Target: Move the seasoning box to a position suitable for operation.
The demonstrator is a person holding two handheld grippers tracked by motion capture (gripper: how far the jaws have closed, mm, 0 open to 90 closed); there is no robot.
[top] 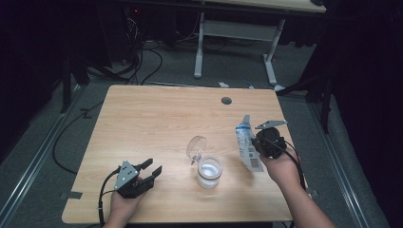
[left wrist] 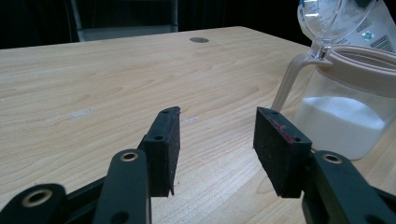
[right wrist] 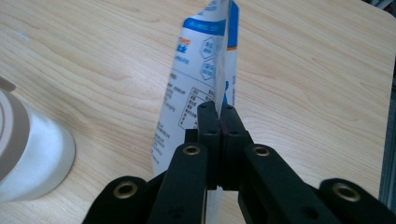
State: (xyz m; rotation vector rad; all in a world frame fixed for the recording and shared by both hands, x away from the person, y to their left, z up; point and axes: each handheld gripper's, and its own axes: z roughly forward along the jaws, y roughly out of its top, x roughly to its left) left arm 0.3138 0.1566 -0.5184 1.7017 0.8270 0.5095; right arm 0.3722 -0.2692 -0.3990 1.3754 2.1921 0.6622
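Right tool [right wrist: 218, 122] pinching pouch [right wrist: 205, 70], near table edge [top: 290, 142]

Dim room, lit table [top: 157, 118] — dark surroundings, soft shadows, close black jaws slightly blurred

The white and blue pouch [right wrist: 201, 79] carries blue headings, hexagon badges and blocks of small dark print, all too blurred to read. A barcode panel sits on its lower part in the high view [top: 249, 151], its digits too small to make out. Striped code marks show on it at the upper right of the left gripper view [left wrist: 379, 37], equally unreadable.
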